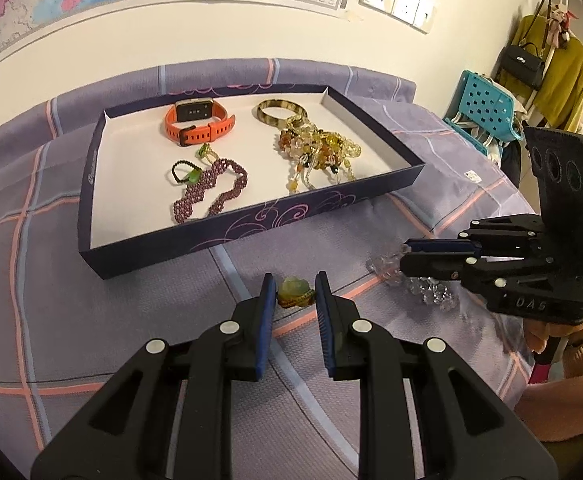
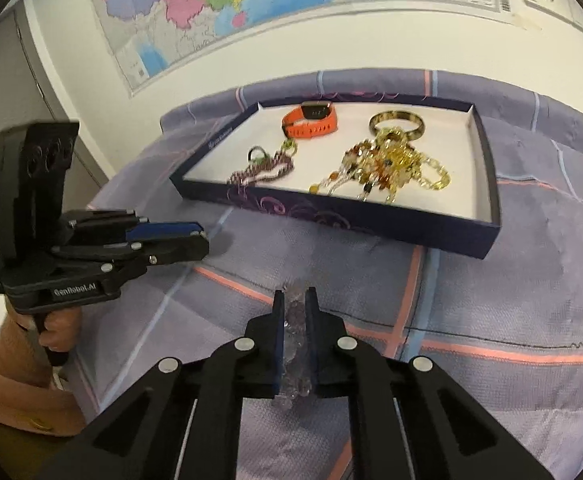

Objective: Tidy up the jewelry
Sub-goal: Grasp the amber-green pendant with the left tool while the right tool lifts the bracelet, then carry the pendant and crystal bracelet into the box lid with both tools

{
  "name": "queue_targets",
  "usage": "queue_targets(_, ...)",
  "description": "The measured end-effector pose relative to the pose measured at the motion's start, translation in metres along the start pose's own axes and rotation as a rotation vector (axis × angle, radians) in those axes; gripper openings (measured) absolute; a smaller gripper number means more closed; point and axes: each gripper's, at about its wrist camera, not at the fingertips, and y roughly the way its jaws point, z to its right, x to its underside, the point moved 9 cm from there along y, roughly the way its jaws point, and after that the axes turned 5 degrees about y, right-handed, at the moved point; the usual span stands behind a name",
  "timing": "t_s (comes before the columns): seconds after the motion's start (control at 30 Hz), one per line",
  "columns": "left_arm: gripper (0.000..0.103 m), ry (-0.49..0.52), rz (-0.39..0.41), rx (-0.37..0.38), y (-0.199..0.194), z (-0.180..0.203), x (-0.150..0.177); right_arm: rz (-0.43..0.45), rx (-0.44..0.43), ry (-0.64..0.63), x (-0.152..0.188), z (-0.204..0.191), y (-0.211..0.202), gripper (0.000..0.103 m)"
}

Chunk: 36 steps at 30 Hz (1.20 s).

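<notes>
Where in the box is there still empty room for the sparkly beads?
In the dark blue tray, the white floor is bare along the right wall beside the amber bead pile, and at the near-left corner by the purple beaded necklace. The middle and back, with the orange watch, are crowded.

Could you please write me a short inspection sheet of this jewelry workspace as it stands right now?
Surface: purple plaid cloth covers the table.
Job's things: open tray holds an orange smartwatch, a bangle, a purple bead necklace and a pile of amber beads. A green pendant and a clear crystal bracelet are outside the tray.
Clutter: nothing seen.
Grippers: left gripper open, straddling the pendant; right gripper shut on the clear crystal bracelet.
Cables: nothing seen.
Surroundings: wall map, wall sockets, teal chair, hanging yellow garment.
</notes>
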Motion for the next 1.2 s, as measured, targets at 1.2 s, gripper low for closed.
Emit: queue_targets(1.2, 0.021, 0.010, 0.125, -0.036, -0.040, -0.011, -0.040, 0.170, -0.054, -0.018, -0.064, -0.005, -0.061, 0.008)
